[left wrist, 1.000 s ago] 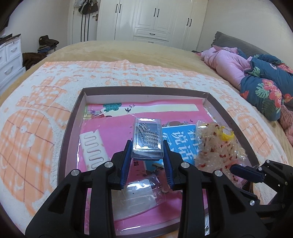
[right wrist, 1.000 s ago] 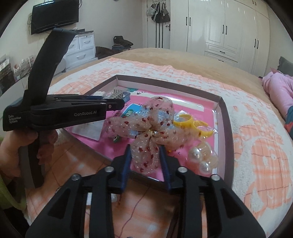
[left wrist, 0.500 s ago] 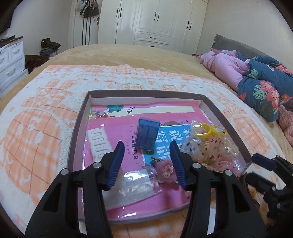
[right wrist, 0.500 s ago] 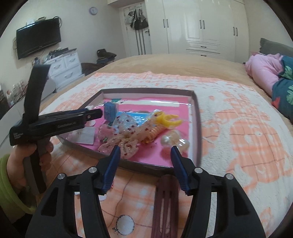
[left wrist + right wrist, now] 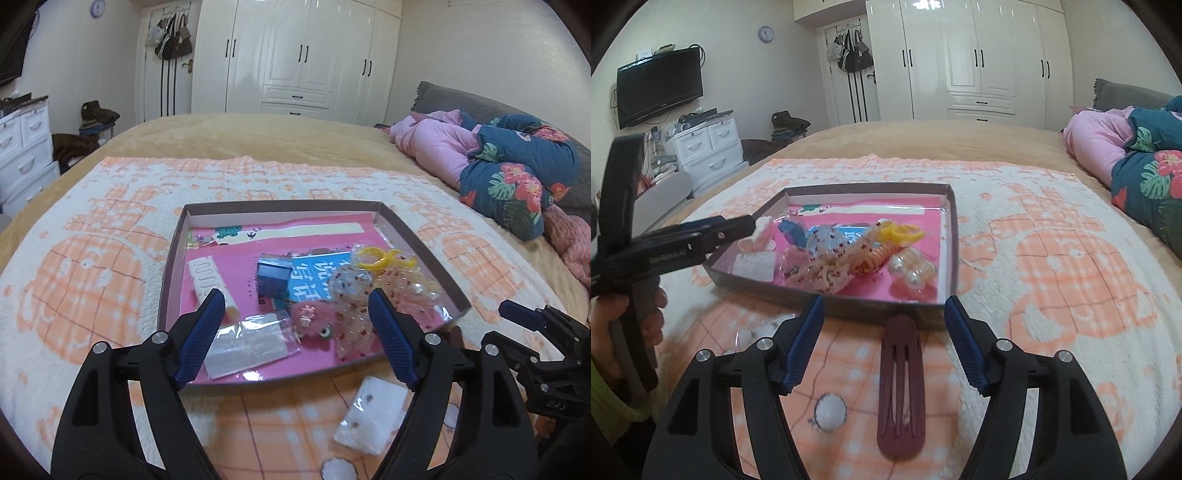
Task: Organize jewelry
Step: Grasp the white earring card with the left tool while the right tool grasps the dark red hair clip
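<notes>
A brown-rimmed tray (image 5: 170, 266) with a pink floor lies on the blanket. It holds a small blue box (image 5: 271, 275), a red-spotted sheer bow (image 5: 352, 291), a yellow ring (image 5: 376, 256), a pink fuzzy clip (image 5: 314, 321), a clear bag (image 5: 251, 343) and pearl baubles (image 5: 912, 271). My left gripper (image 5: 295, 299) hovers at the tray's near edge. Its jaws are opening and nothing is between them. My right gripper (image 5: 883, 304) is short of the tray (image 5: 955, 236), its jaws opening. A maroon hair clip (image 5: 901, 384) lies untouched on the blanket between its fingers.
A white packet (image 5: 373, 417) lies on the orange-and-white blanket (image 5: 92, 280) just outside the tray. Pink and floral bedding (image 5: 509, 173) is heaped at the right. A person's hand (image 5: 646, 314) holds the left gripper. A white dresser (image 5: 709, 151) stands beside the bed.
The left gripper let go of the blue box and the right let go of the spotted bow. Both now lie in the tray. Both grippers opened and drew back from it.
</notes>
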`<state>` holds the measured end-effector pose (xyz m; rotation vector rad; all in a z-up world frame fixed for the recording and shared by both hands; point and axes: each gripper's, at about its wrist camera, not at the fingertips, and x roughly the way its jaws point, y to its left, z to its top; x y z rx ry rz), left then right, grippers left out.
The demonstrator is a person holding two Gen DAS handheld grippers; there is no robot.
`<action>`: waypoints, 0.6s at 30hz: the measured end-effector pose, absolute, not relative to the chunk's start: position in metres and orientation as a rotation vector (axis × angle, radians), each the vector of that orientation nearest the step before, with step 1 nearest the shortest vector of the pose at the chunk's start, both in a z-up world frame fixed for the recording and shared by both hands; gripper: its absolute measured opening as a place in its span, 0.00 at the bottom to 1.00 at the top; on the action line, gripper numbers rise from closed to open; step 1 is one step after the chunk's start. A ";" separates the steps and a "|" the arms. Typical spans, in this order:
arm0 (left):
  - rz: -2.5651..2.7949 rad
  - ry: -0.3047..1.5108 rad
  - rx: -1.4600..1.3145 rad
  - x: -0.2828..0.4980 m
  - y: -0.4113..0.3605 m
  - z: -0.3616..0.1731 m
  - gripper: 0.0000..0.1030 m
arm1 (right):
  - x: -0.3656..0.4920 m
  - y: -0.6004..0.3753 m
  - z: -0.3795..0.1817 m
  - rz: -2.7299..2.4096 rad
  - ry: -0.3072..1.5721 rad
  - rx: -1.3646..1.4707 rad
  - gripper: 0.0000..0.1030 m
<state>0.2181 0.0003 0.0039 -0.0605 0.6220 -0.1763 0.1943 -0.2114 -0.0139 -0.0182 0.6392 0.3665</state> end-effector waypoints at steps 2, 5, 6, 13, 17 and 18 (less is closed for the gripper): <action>-0.182 0.618 -0.061 0.212 0.000 0.005 0.70 | 0.190 -0.213 -0.014 0.365 0.642 -0.013 0.63; -0.187 0.613 -0.048 0.202 -0.002 0.007 0.71 | 0.184 -0.212 -0.015 0.360 0.642 -0.019 0.63; -0.189 0.612 -0.047 0.199 -0.003 0.007 0.71 | 0.183 -0.212 -0.016 0.358 0.644 -0.023 0.63; -0.203 0.628 -0.026 0.183 -0.006 0.000 0.71 | 0.171 -0.204 -0.023 0.361 0.659 -0.051 0.63; -0.214 0.647 -0.020 0.176 -0.008 -0.007 0.71 | 0.168 -0.203 -0.027 0.359 0.675 -0.054 0.63; -0.220 0.652 -0.015 0.174 -0.009 -0.009 0.71 | 0.167 -0.204 -0.029 0.358 0.682 -0.053 0.63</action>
